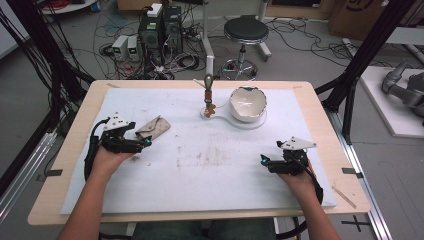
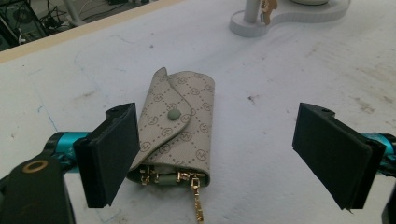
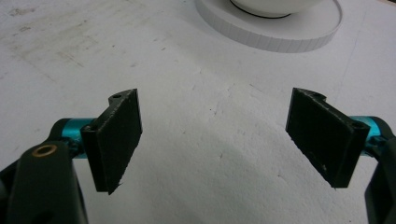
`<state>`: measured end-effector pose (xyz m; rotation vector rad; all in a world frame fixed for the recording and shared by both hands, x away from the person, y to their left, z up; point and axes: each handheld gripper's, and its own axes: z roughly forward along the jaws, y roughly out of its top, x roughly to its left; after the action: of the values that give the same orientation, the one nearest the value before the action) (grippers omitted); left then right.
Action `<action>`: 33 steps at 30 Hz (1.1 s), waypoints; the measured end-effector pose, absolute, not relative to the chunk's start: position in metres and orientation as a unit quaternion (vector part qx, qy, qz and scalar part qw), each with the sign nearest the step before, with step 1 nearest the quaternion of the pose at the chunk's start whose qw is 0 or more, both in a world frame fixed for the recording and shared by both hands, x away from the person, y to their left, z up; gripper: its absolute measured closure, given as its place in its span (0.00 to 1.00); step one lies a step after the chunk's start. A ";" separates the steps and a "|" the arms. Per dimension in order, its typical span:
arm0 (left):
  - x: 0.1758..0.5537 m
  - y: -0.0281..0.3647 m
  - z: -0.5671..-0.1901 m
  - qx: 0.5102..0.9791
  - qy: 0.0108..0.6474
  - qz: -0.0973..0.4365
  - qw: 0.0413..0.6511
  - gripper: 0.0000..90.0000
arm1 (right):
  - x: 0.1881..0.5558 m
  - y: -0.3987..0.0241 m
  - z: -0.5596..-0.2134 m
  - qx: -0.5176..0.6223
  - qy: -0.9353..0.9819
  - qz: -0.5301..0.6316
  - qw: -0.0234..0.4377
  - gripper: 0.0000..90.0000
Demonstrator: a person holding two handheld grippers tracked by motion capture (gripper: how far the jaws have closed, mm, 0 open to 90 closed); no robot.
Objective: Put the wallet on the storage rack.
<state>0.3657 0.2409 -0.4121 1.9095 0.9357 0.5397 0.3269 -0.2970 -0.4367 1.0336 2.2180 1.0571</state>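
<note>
The right gripper (image 3: 215,140) has its two black jaws wide apart, with nothing between them. Under them is the white mat (image 3: 196,186) (it has little marks on it). Far ahead sits a round white stand (image 3: 280,39) with a white bowl (image 3: 271,5) on top.

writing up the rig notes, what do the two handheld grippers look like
Both the left gripper and the right gripper have black bodies, teal bars carrying two flat black rectangular pads, a brass-coloured ring near the base and a grey three-cornered plate on top. A black cable trails from each. Forearms are bare.
</note>
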 end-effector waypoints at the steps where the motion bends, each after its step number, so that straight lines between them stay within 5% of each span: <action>1: 0.368 0.241 -0.413 0.775 0.380 0.217 0.455 0.16 | 0.326 -0.297 -0.437 0.378 0.808 0.385 0.236 0.21; 33: 0.415 0.234 -0.453 0.814 0.388 0.196 0.384 0.17 | 0.307 -0.312 -0.439 0.386 0.806 0.376 0.243 0.21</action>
<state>0.4155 0.2343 -0.4535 2.0751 0.9899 0.4998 0.3074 -0.3122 -0.4392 1.0554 2.2038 1.0289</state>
